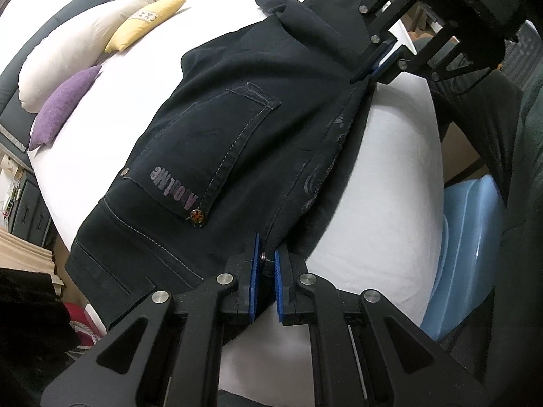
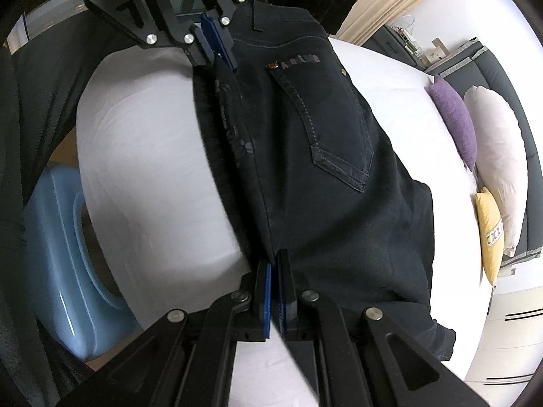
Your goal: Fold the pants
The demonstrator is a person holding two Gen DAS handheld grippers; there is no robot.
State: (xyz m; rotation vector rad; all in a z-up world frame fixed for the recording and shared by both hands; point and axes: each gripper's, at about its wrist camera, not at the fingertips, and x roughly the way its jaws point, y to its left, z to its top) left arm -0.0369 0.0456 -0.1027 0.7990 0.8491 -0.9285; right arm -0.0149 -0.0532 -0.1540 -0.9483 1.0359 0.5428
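Left wrist view: the dark jeans point(image 1: 237, 129) lie on the white bed point(image 1: 373, 186), folded in half the long way so one leg sits on top of the other. The back pocket point(image 1: 210, 156) faces up. The folded long edge runs along the near side of the bed — the side closest to the person.

At the left end of that edge, by the waistband, the left gripper point(image 1: 267, 271) is pinched tight on the jeans cloth. At the other end, farther down the legs, the right gripper point(image 1: 376, 64) is pinched tight on the same edge too.

Right wrist view: the right gripper's blue pads point(image 2: 268, 291) squeeze the dark cloth between them. The leg ends reach to the far right, near the bed's edge.

I think the first fold is done. What looks left is laying this edge flat, letting go, then folding the legs up toward the waistband to make a small, neat pile.

Pillows — white point(image 1: 68, 61), yellow point(image 1: 146, 23) and purple point(image 1: 64, 108) — sit along the bed's far edge, well apart from the jeans.
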